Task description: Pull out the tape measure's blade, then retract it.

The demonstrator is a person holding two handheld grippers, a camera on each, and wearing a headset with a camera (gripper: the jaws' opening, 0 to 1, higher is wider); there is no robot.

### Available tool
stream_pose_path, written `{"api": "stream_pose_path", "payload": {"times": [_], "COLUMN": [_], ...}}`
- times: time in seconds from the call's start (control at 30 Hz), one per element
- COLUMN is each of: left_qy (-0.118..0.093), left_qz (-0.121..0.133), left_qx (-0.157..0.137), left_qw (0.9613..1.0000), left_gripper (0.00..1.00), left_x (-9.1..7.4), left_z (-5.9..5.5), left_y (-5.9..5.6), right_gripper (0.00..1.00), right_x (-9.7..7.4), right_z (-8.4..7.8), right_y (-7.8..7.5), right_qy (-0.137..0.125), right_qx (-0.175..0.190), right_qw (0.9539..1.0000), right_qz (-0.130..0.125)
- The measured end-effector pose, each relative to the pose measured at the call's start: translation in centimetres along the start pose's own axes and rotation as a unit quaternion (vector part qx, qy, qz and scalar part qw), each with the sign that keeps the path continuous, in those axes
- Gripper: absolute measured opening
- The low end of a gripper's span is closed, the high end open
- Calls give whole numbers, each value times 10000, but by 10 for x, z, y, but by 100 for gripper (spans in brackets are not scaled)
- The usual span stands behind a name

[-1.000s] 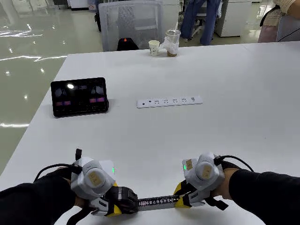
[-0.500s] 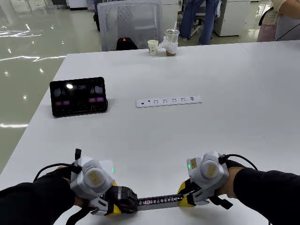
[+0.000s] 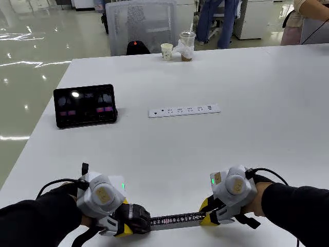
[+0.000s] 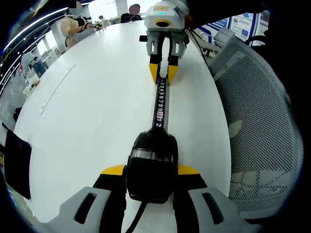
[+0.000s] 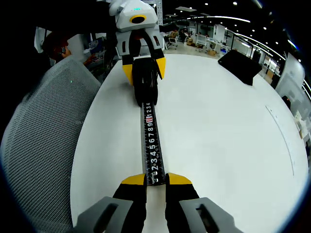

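Observation:
A black tape measure case (image 3: 134, 218) lies at the near edge of the white table (image 3: 205, 139), and my left gripper (image 3: 121, 227) is shut on it. In the left gripper view the case (image 4: 151, 162) sits between the yellow-tipped jaws. Its black blade (image 3: 177, 219) with white numbers stretches right to my right gripper (image 3: 208, 215), which is shut on the blade's end. The right gripper view shows the blade (image 5: 151, 148) running from my right gripper (image 5: 155, 180) to the case (image 5: 145, 80). In the left gripper view the blade (image 4: 161, 103) reaches the right gripper (image 4: 163, 73).
A black tablet (image 3: 85, 105) stands at the left of the table. A white power strip (image 3: 184, 110) lies in the middle. Cups (image 3: 181, 49) sit at the far edge, with a mesh chair (image 3: 141, 23) behind. Another mesh chair (image 4: 260, 121) is beside the near edge.
My right gripper has moved to the right with the blade's end, drawing more blade out of the case. The left gripper and the case have stayed put.

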State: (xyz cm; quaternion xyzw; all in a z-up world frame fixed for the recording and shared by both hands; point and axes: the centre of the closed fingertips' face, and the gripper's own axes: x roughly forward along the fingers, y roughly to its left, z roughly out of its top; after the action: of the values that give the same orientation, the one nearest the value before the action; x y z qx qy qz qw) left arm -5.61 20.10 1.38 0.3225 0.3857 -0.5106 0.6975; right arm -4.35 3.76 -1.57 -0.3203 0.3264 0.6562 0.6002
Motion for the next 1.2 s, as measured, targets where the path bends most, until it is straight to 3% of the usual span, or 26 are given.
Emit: {"api": "stream_pose_path", "payload": {"times": [1.2], "left_qy": [-17], "left_qz": [0], "left_qx": [-34], "left_qw": [10000], "left_gripper": [31], "left_x": [0], "left_z": [0], "left_y": [-1], "right_gripper": [11], "right_x": [-17], "right_z": [-20], "right_y": [0], "right_qy": [43], "right_qx": [111], "right_qw": [9999], "right_qz": [-65]}}
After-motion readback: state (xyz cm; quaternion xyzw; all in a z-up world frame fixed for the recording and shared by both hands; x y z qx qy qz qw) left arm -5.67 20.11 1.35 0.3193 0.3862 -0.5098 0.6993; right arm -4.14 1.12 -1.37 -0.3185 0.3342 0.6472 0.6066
